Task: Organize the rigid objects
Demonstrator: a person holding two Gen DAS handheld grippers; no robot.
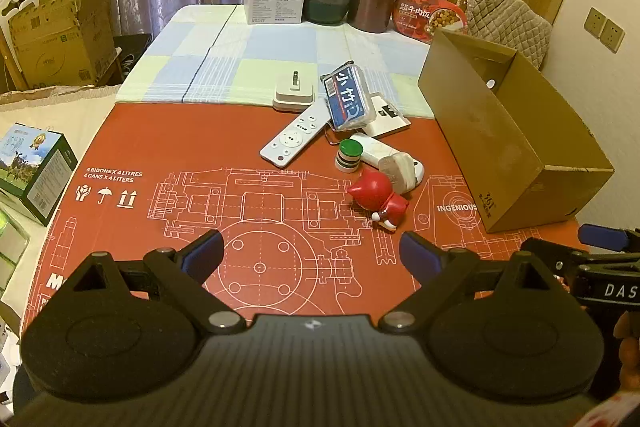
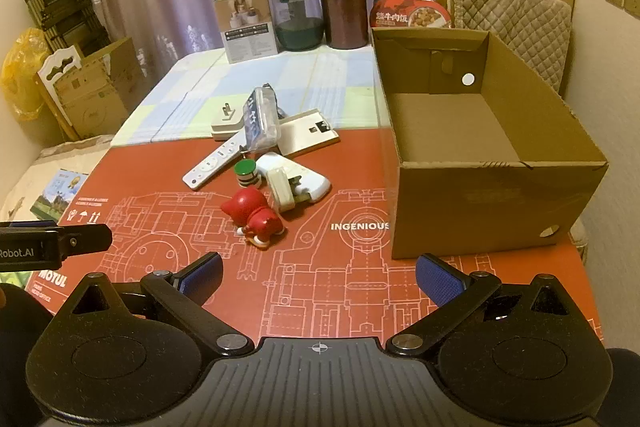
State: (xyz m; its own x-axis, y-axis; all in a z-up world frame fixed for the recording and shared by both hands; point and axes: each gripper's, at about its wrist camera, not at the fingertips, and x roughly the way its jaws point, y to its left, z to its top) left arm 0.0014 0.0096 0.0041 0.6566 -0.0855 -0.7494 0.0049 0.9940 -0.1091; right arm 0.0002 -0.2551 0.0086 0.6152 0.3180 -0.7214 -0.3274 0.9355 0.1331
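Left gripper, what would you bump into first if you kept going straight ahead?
Probably the red figurine. The left gripper is open, with only bare red mat before that toy, which lies slightly right of centre. Depth is uncertain.

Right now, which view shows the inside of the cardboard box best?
The right wrist view: the cardboard box opens toward it, showing a bare floor. The left wrist view shows mostly the outer side wall of the box and a strip of the far inner wall.

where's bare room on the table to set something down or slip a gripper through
Free: the red mat left of the red figurine, and the empty cardboard box. A bare strip also separates figurine and box. Crowded: the remote, green-capped stack and white charger cluster together.
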